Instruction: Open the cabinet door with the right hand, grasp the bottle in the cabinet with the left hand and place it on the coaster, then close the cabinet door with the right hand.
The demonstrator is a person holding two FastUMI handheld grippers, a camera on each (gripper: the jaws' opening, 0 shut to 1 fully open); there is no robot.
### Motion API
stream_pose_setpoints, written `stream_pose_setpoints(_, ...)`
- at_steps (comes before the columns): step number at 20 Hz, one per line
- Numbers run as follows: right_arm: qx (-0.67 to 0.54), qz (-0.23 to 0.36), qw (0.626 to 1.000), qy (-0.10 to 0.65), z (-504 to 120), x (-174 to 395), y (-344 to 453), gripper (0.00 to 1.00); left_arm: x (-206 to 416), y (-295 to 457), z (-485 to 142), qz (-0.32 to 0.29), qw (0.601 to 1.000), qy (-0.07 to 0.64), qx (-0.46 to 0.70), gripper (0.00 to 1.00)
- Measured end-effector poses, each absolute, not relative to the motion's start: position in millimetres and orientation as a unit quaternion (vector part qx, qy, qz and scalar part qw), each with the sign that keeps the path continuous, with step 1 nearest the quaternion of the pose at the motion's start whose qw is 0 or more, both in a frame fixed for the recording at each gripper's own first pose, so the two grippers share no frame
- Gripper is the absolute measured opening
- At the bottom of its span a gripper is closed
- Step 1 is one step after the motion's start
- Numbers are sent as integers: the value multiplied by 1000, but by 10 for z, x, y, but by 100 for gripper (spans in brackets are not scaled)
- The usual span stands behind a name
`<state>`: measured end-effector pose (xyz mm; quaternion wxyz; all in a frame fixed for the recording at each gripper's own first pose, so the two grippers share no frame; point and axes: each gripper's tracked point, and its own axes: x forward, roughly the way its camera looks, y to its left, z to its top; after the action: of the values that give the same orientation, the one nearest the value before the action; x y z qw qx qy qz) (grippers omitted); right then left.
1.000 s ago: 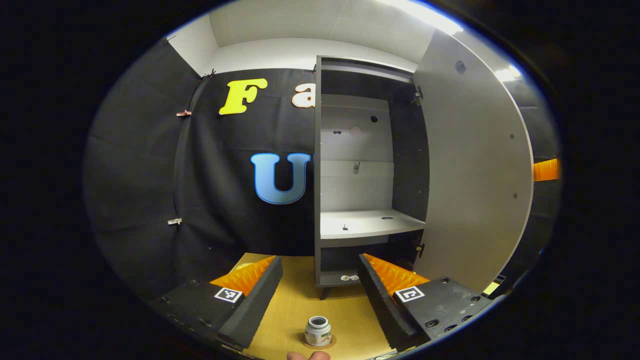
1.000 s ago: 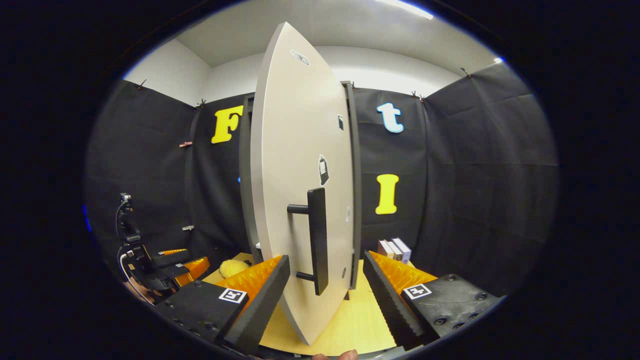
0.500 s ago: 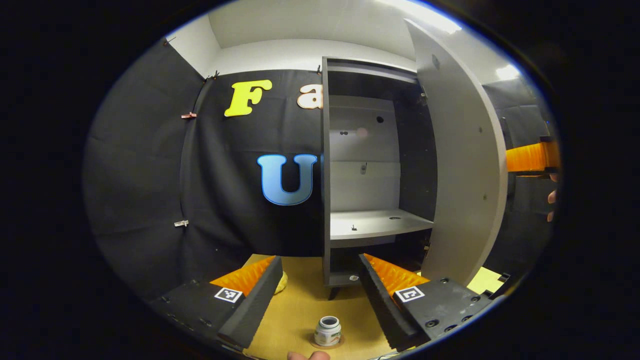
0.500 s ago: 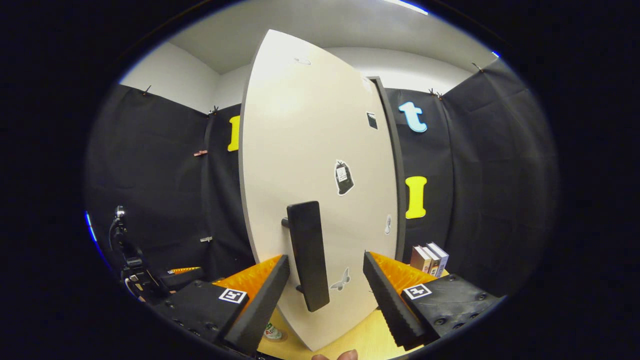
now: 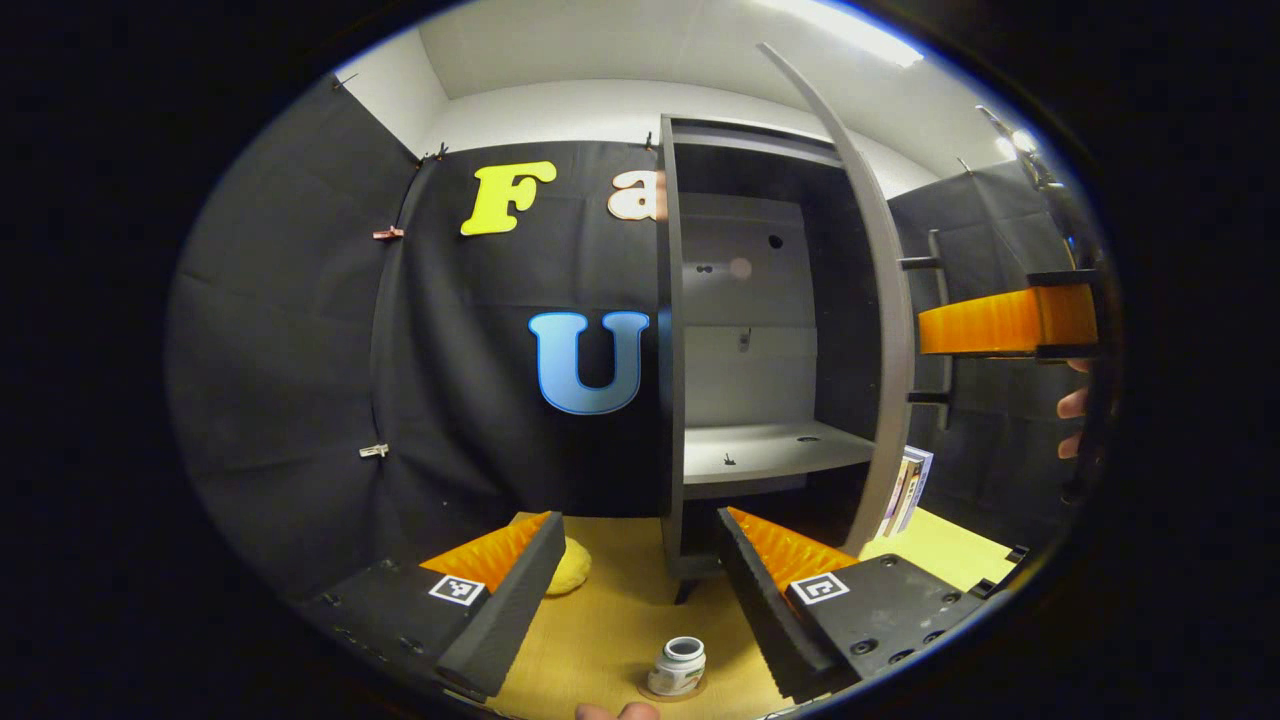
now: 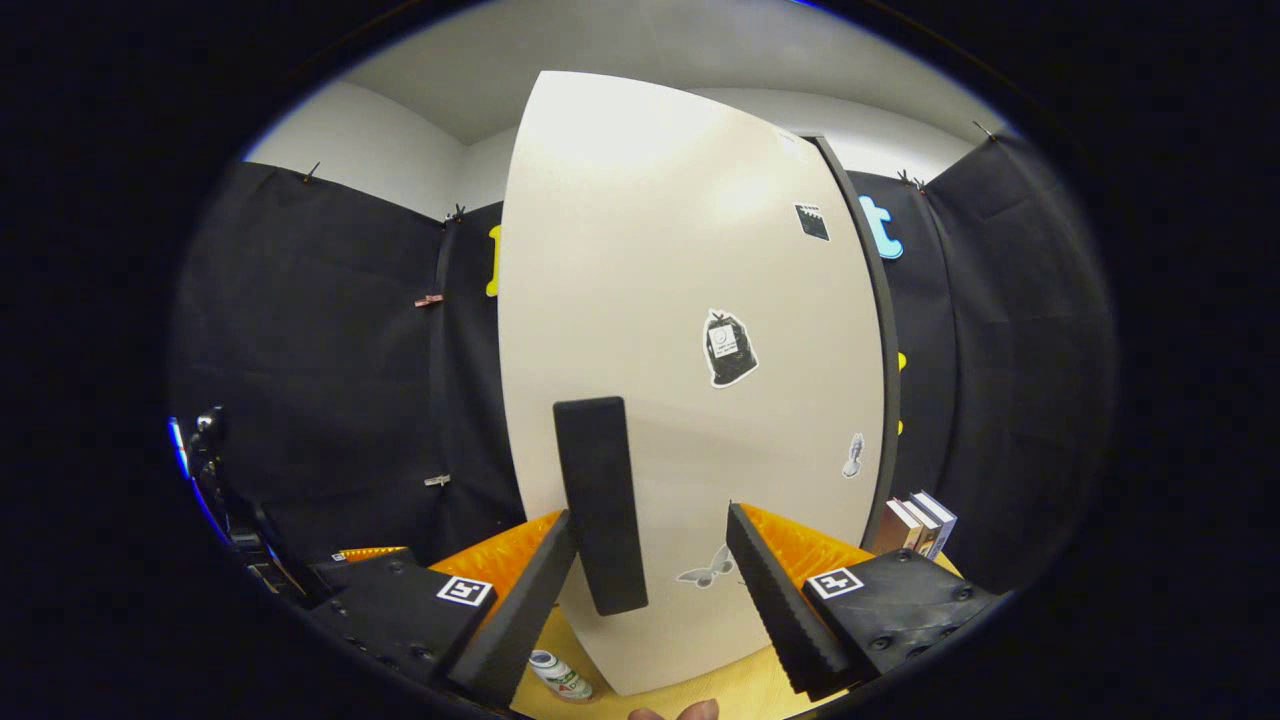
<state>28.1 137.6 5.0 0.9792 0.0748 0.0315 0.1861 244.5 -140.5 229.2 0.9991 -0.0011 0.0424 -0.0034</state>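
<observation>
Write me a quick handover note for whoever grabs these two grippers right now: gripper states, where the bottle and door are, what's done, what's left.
Left gripper: jaws open, holding nothing, hovering over the table above the bottle.
Right gripper: jaws open, at the cabinet door; the door handle stands between the fingers, nearer the left one, not clamped.
Bottle: upright on the coaster, in front of the cabinet.
Door: partly open, seen nearly edge-on in the left gripper view; the shelf inside is bare.
Done: door opened, bottle placed on the coaster.
Left: swing the door fully shut with the right gripper.
</observation>
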Motion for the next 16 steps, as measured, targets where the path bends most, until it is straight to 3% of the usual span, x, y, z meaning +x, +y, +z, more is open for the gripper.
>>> stream_pose_setpoints(7,67,201,977,19,143,352,1577,100,2488,-1313,2304,5,999,44,-7,95)
stream_pose_setpoints(16,28,145,989,7,96,309,1068,100,2461,-1565,2351,-12,998,49,-24,95)
